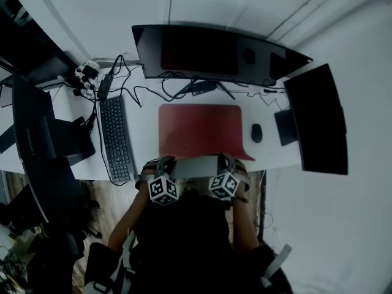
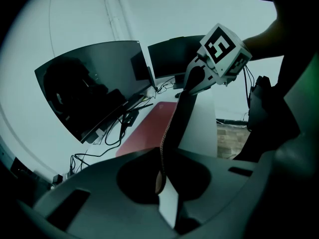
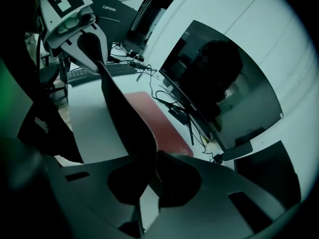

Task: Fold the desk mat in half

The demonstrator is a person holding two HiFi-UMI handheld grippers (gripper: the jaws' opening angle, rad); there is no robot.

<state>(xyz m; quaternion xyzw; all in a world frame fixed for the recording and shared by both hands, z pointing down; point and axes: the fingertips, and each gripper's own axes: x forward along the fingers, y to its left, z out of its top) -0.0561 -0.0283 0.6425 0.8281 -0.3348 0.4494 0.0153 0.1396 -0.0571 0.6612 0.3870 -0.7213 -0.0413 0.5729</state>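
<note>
A red desk mat (image 1: 202, 130) lies on the white desk (image 1: 144, 133) in front of the curved monitor. Its near edge (image 1: 195, 166) is lifted off the desk and shows a dark grey underside. My left gripper (image 1: 164, 163) is shut on the near left corner, my right gripper (image 1: 225, 162) on the near right corner. In the left gripper view the mat's stitched edge (image 2: 167, 138) runs from my jaws up to the other gripper (image 2: 197, 78). In the right gripper view the dark underside (image 3: 124, 118) stretches from my jaws to the left gripper (image 3: 92, 44).
A curved monitor (image 1: 214, 54) stands behind the mat with cables (image 1: 159, 87) under it. A keyboard (image 1: 116, 138) lies left of the mat, a mouse (image 1: 256, 133) right of it. A second screen (image 1: 318, 118) stands at the right, a dark computer (image 1: 37, 133) at the left.
</note>
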